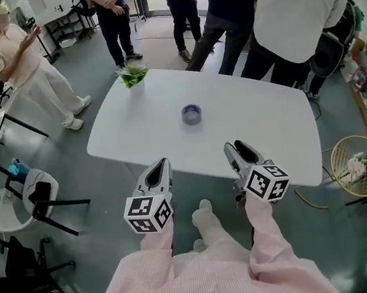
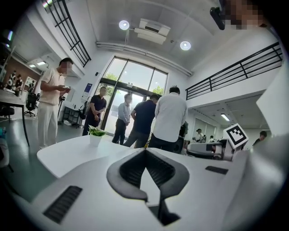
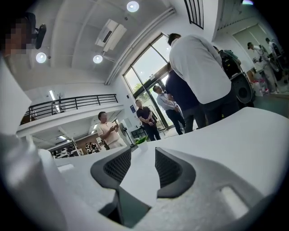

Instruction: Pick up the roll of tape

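Note:
The roll of tape (image 1: 191, 114), a small bluish ring, lies flat near the middle of the white table (image 1: 268, 124). Both grippers hover at the table's near edge, pointing toward the tape and well short of it. My left gripper (image 1: 161, 162) has its jaws meeting at the tips (image 2: 145, 151) with nothing in them. My right gripper (image 1: 235, 147) stands open, a clear gap between its pads (image 3: 143, 152) and nothing inside. The tape shows in neither gripper view.
A small potted plant (image 1: 133, 75) stands at the table's far left edge (image 2: 95, 133). Several people stand beyond the far side of the table. A white chair (image 1: 36, 197) is on the left and a wire basket (image 1: 357, 165) on the right.

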Motion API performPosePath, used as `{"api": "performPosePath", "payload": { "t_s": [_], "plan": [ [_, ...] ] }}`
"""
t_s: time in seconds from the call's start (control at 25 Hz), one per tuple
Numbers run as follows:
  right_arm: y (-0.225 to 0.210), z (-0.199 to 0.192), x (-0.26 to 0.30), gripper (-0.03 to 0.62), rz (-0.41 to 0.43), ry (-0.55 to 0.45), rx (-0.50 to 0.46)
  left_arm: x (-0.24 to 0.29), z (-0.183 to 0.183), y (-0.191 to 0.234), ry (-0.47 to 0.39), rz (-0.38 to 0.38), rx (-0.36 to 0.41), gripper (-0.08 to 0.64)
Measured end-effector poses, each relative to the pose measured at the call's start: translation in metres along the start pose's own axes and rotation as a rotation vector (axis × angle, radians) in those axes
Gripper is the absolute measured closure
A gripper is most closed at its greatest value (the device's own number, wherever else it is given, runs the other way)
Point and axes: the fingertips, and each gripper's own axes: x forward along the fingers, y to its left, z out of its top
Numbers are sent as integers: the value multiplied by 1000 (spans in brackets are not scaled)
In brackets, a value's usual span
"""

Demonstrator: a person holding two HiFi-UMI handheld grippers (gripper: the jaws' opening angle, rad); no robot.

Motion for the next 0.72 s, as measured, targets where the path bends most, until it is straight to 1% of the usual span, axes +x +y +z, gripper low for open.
{"api": "performPosePath", "payload": {
  "t_s": [0.2, 0.4, 0.72],
  "plan": [
    [-15, 6, 47, 436, 7, 34, 15, 34, 7, 26, 7, 22, -10, 560],
    [-37, 9, 97, 436, 11, 74, 36, 78, 12, 52, 14, 35, -25, 560],
    [-74, 12, 164, 436, 11, 168, 61, 143, 6, 76, 74, 43, -79, 560]
  ]
}}
